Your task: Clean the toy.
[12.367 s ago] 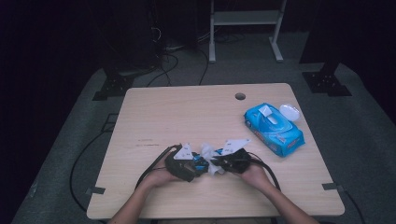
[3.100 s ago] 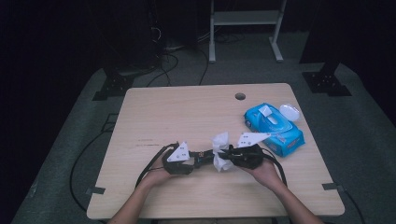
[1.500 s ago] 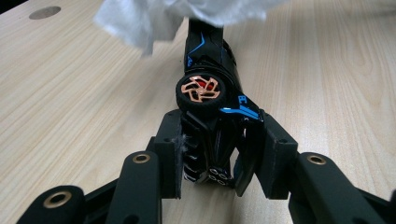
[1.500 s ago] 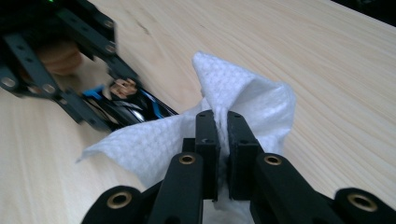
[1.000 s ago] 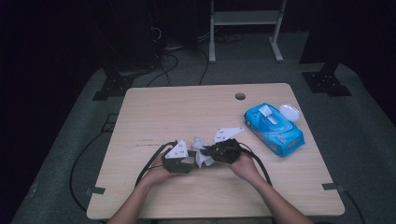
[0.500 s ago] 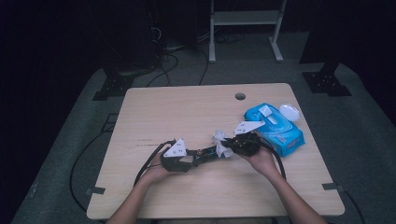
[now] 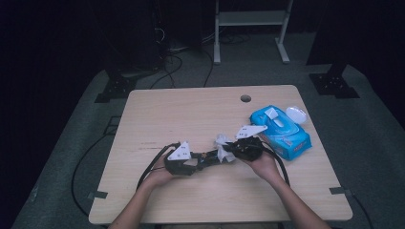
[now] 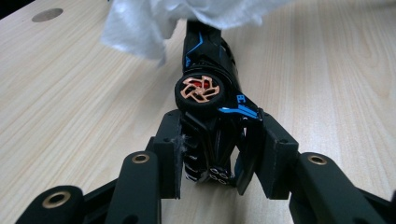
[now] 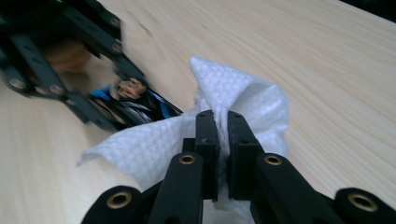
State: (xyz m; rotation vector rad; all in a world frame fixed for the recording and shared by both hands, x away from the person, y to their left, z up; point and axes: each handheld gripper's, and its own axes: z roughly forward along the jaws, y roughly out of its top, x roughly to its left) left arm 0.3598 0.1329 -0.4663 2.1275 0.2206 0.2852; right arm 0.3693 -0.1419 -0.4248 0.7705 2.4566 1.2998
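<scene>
Left gripper point(image 8: 210, 158) is clamped on one end of a single black toy car point(image 8: 212, 88), its pads point(image 8: 170, 154) pressing on either side of the body. Right gripper point(image 9: 223, 135) has its jaws pressed together on a single white wipe point(image 9: 154, 144), which bunches up around the fingertips.

Counted on the table point(image 7: 191, 109): one toy car, one loose wipe, one blue wipe pack point(image 7: 282, 131) and one small white lid-like thing point(image 7: 296, 114) beside the pack, though it is too small to name for sure. Two hands are in the high view, each with its own gripper.

The car is black with blue trim lines, and a black tyre around a copper-coloured spoked wheel point(image 8: 200, 89) faces up, so the car seems to lie tipped on its side. In the high view it sits just above the table's near middle, between the two grippers point(image 7: 180, 160) point(image 7: 241, 149). Its long axis runs from the left gripper toward the right one, and the far end lies under the wipe point(image 8: 154, 23). The blue pack lies at the table's right, just beyond the right hand point(image 7: 262, 164).
</scene>
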